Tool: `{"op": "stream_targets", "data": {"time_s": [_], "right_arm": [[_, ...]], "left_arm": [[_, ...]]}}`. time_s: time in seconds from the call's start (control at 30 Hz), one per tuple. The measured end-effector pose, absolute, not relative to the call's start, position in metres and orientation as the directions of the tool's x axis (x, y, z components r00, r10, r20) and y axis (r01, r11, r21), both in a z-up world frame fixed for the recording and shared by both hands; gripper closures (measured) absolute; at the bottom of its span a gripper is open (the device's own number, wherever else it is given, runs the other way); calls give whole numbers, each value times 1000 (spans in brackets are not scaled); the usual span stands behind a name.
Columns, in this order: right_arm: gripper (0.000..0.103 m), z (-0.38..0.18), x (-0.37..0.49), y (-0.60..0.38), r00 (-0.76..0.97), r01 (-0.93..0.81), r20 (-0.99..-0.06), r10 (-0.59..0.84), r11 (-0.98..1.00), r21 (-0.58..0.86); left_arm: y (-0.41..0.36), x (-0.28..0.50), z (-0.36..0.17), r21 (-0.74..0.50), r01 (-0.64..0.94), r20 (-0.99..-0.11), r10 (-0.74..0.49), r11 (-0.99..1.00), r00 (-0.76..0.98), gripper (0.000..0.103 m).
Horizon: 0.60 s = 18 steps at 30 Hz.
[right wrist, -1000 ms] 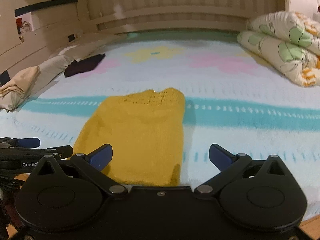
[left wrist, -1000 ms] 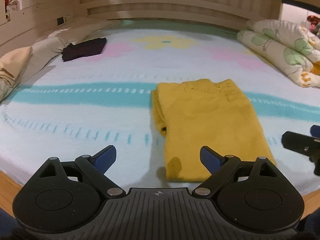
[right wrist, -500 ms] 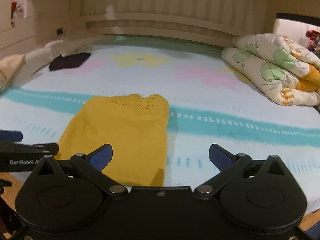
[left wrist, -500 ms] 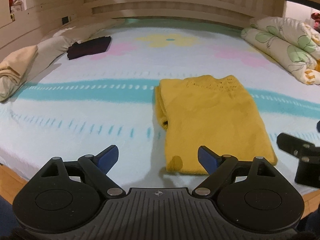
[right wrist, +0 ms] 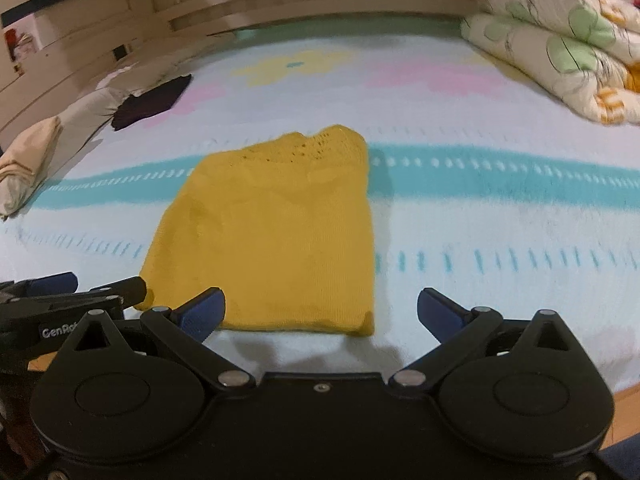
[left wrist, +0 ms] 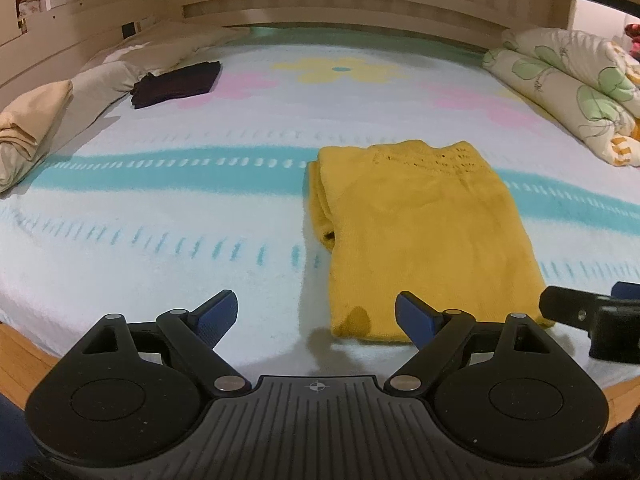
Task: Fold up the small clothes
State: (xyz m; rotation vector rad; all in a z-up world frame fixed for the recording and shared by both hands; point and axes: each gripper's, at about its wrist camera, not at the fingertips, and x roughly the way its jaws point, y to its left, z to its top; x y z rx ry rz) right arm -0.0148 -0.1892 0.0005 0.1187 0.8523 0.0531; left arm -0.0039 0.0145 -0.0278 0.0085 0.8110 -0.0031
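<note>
A yellow knit garment lies folded into a long rectangle on the bed, its folded edges stacked along the left side. My left gripper hovers open over the bed's near edge, just short of the garment's near left corner, nothing between its fingers. My right gripper is open too, above the garment's near right corner, holding nothing. Each gripper shows at the edge of the other's view.
The bed sheet is pale with teal stripes and flowers. A folded dark garment lies far left by beige pillows. A rolled floral quilt sits far right. The wooden bed frame runs along the near edge.
The right wrist view has swung back to the left and rolled slightly, so the garment sits more central. The left gripper has barely shifted. Both stay open and empty.
</note>
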Motion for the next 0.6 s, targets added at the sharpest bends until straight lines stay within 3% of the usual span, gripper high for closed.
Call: {"op": "stream_targets", "data": {"time_s": [0.6], "right_arm": [[1, -2, -10, -193, 648, 48, -758, 73, 990, 136]], "left_arm": [[9, -1, -31, 3, 18, -736, -10, 1000, 677, 17]]}}
